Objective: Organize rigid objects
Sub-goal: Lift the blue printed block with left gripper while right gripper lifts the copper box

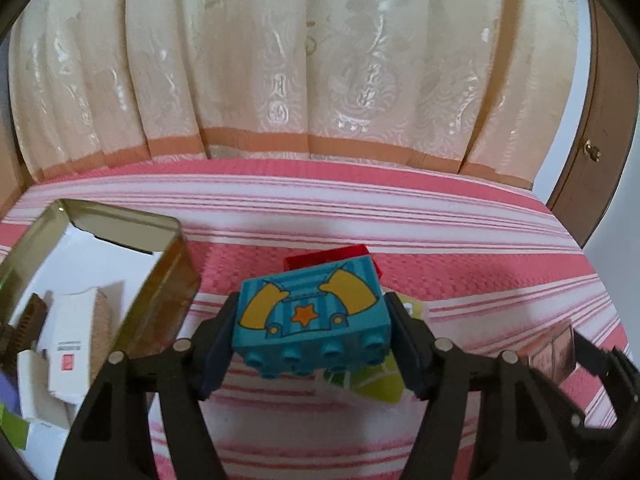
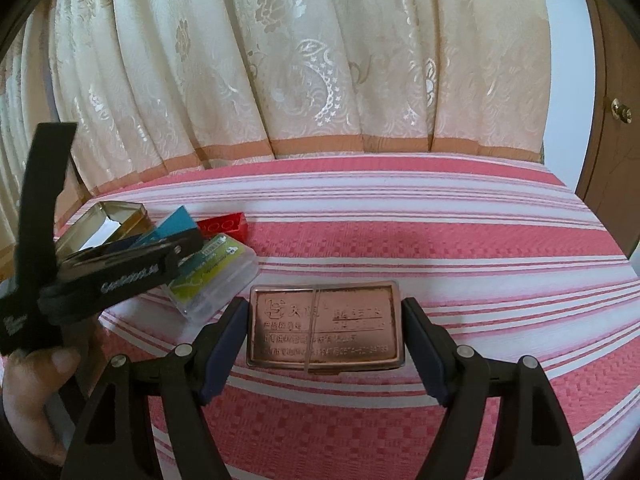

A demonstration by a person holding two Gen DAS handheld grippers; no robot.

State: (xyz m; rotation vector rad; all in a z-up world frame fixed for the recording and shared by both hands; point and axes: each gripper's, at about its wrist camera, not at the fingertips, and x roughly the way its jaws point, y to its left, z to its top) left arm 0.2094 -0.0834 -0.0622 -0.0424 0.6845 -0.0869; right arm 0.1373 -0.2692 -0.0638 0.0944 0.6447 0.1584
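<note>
cream patterned curtains (image 2: 280, 60) hang behind a bed (image 2: 440, 216) covered in a pink-and-white striped cloth, with a brown wooden door (image 2: 612, 128) past its right edge.

the left tool (image 1: 312, 332) is clamped on a teal toy brick (image 1: 314, 314) printed with yellow arms and an orange star, holding it raised off the cloth with its studs facing the camera. just behind the brick lies a red brick (image 1: 332, 256). under and right of the brick, a clear plastic box (image 2: 216, 276) with green contents rests on the bed. toward the bed's left edge stands an open gold tin (image 1: 160, 280), with white cartons (image 1: 68, 340) inside it.

the right tool (image 2: 322, 328) is spread about as wide as a copper-coloured flat tin (image 2: 324, 326) lying between its fingers near the bed's front edge; a rubber band runs across the embossed lid. whether the pads touch the tin's sides i cannot tell, though a slim gap shows on the right.
</note>
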